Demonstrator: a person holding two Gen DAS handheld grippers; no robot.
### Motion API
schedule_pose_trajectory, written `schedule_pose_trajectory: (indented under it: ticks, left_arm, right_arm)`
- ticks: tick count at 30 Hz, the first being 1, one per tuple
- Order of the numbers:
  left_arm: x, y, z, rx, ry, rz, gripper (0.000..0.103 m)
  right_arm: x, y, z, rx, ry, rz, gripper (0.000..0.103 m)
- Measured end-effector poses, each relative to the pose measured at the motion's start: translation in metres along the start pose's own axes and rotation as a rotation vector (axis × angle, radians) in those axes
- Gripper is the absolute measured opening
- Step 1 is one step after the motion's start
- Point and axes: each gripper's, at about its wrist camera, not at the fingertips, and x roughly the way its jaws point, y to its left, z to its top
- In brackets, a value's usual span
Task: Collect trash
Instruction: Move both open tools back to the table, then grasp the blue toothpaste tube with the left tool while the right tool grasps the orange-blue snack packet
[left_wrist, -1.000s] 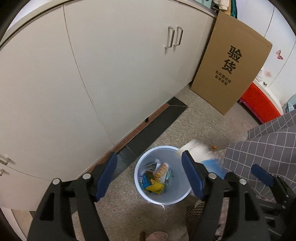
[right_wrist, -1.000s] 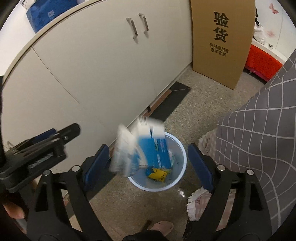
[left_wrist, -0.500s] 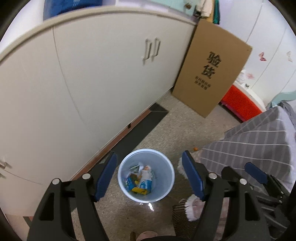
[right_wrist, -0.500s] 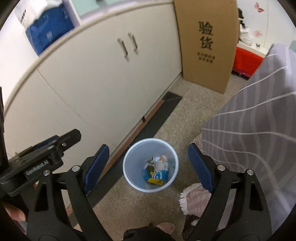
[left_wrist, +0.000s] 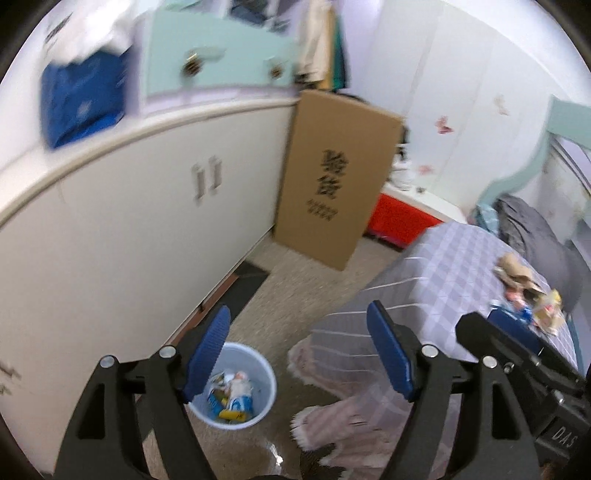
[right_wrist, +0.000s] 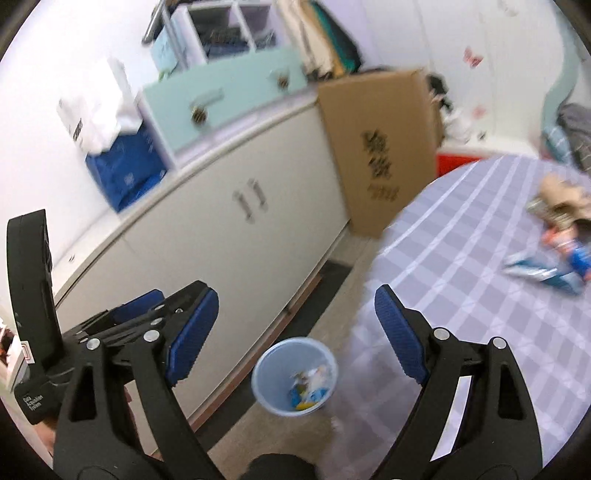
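1. A long white cabinet (left_wrist: 110, 229) runs along the left wall, with a pair of handles on its doors. On its top sit a mint drawer box (right_wrist: 225, 96) and a blue bag (left_wrist: 81, 96), both blurred.
2. A table under a grey checked cloth (right_wrist: 480, 295) fills the right side; the cloth hangs down to the floor beside the bin.
3. A tall cardboard box (left_wrist: 332, 177) printed with black characters leans against the far end of the cabinet, with a red crate (left_wrist: 399, 221) just beside it.
4. The left gripper (left_wrist: 299, 354) has its blue-padded jaws spread wide with nothing between them.
5. The right gripper (right_wrist: 295, 328) is likewise spread wide and empty; the left one shows at its left edge.
6. A pale blue bin (right_wrist: 295, 376) stands on the speckled floor between cabinet and table, well below both grippers.
7. Trash (left_wrist: 232, 398) lies in the bin's bottom: blue, white and yellow wrappers.
8. More litter (right_wrist: 554, 236) lies on the far part of the tablecloth: a tan crumpled piece and blue packets, too blurred to name.
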Motion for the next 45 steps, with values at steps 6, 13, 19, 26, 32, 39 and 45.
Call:
schedule_pose_trajectory:
  ticks: [6,13,19,26,32,39,45]
  left_arm:
    - [0.001,-0.102,-0.001,0.201,0.023,-0.114,0.076]
    - [0.043,-0.194,-0.018,0.250,0.191,-0.233,0.076]
    - [0.083,-0.236,-0.031,0.119,0.318,-0.245,0.076]
    - [0.105,-0.264,-0.031,0.025,0.327,-0.173,0.076]
    - [0.112,-0.280,-0.029,0.030,0.297,-0.105,0.075]
    - [0.110,-0.293,-0.035,0.204,0.229,0.013,0.029]
    - [0.106,-0.260,-0.026,0.172,0.242,-0.093,0.009]
  right_arm:
    - [-0.057,-0.079,0.010,0.049,-0.077,-0.163,0.085]
    - [-0.093,-0.165,-0.002,0.093,-0.033,-0.303,0.085]
    - [-0.118,-0.216,-0.007,0.128,-0.054,-0.384,0.085]
    - [-0.118,-0.249,-0.001,0.158,-0.065,-0.416,0.085]
    - [-0.109,-0.260,0.000,0.168,-0.055,-0.412,0.085]
    - [-0.104,-0.257,0.004,0.149,-0.049,-0.423,0.085]
    - [-0.097,-0.241,0.010,0.104,-0.046,-0.423,0.085]
